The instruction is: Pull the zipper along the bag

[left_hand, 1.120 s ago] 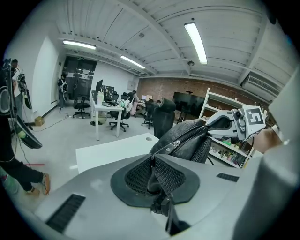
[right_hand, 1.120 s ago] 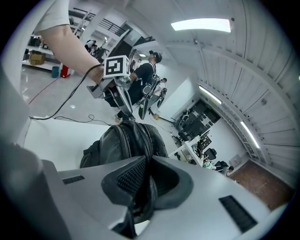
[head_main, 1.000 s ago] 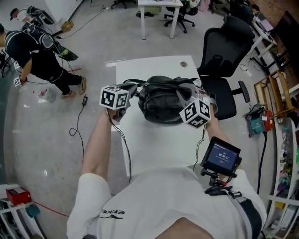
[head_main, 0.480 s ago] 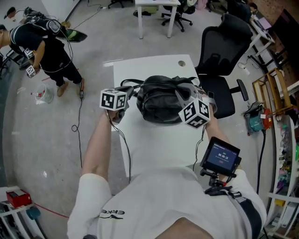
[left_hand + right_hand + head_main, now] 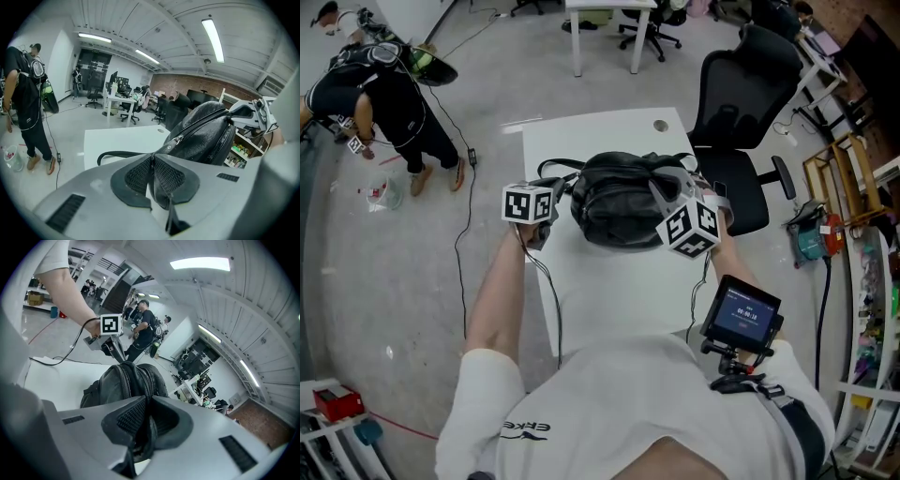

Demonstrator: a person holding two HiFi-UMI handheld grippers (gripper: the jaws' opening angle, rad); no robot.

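On the white counter (image 5: pixel 609 281), black bag (image 5: pixel 619 202): we held its dark material pinched in the left gripper (image 5: pixel 153 159) and the right gripper (image 5: pixel 146 404), one per end; bracing step, we judged, zipper pull (image 5: pixel 178 139) ungripped, next calling for a pinch there and steady draw.

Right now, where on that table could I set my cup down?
Two bare patches of the table: the far strip between the bag and the cable hole, and the near strip between the bag and the person. Crowded: the bag's ends, where the left gripper and right gripper clamp it.
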